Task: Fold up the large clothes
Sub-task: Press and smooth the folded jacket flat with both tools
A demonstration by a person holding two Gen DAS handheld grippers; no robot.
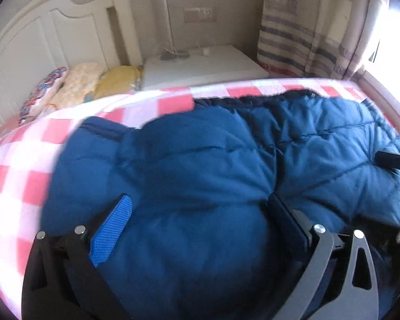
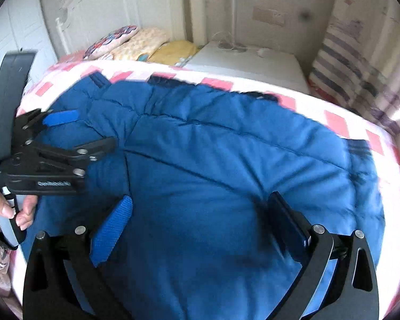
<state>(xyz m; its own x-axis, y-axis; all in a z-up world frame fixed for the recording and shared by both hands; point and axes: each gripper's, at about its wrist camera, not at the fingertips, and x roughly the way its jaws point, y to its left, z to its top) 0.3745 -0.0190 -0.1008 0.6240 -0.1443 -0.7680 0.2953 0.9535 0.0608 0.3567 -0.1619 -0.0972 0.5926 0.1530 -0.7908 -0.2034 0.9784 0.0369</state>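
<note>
A large blue quilted puffer jacket (image 1: pixel 205 165) lies spread on the bed and fills most of both views (image 2: pixel 221 160). My left gripper (image 1: pixel 200 213) is open, its jaws wide apart, low over a puffy bulge of the jacket. It also shows at the left of the right wrist view (image 2: pixel 85 130), jaws apart over the jacket. My right gripper (image 2: pixel 200 213) is open, jaws wide, just above the jacket's middle. A tip of it shows at the right edge of the left wrist view (image 1: pixel 392 160).
The bed has a pink and white checked cover (image 1: pixel 21 170). Pillows (image 1: pixel 74 85) lie by the white headboard (image 1: pixel 40 34). A white bedside table (image 1: pixel 202 64) stands beyond the bed, with a striped curtain (image 1: pixel 301 40) to the right.
</note>
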